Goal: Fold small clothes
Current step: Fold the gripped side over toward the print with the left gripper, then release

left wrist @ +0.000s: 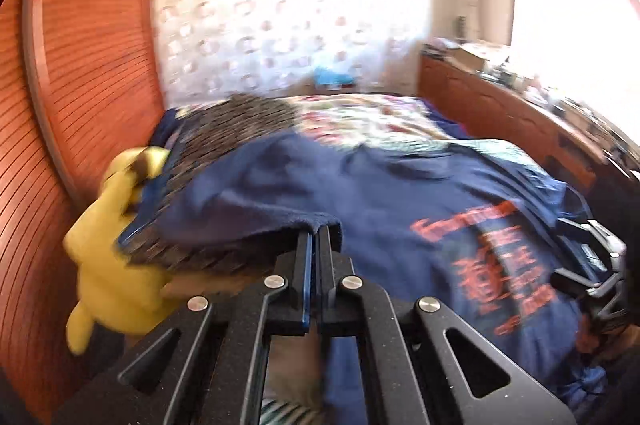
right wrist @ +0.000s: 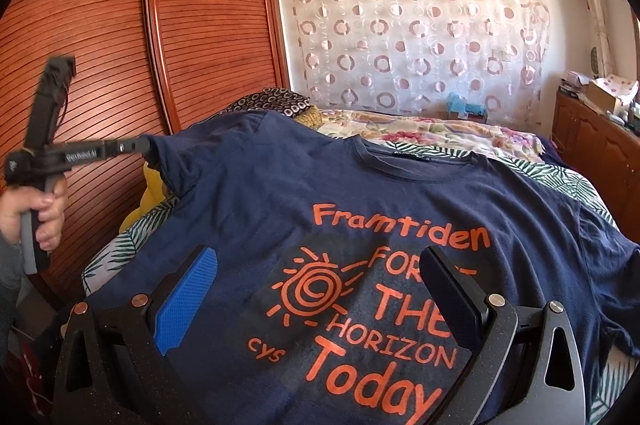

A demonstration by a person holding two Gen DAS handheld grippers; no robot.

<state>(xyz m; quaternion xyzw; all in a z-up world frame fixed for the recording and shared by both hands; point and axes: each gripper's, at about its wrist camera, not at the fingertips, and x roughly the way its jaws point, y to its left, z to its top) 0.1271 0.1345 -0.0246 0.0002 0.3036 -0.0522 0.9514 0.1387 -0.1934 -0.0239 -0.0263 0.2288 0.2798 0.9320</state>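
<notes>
A navy T-shirt (right wrist: 360, 193) with orange print lies face up on the bed, collar toward the far curtain. My left gripper (left wrist: 318, 231) is shut on the edge of its left sleeve and lifts it; the right wrist view shows it (right wrist: 149, 147) pinching that sleeve at the shirt's left side. My right gripper (right wrist: 320, 271) is open and empty, its jaws wide apart just above the printed chest; it also shows at the right edge of the left wrist view (left wrist: 560, 249). The shirt (left wrist: 400, 205) fills the left wrist view's middle.
A yellow plush toy (left wrist: 112, 265) sits at the bed's left edge beside a dark patterned pillow (left wrist: 236, 129). A wooden slatted wardrobe (right wrist: 120, 45) stands left. A floral bedspread (right wrist: 420, 137) lies beyond the shirt. A wooden dresser (right wrist: 600, 141) with clutter stands right.
</notes>
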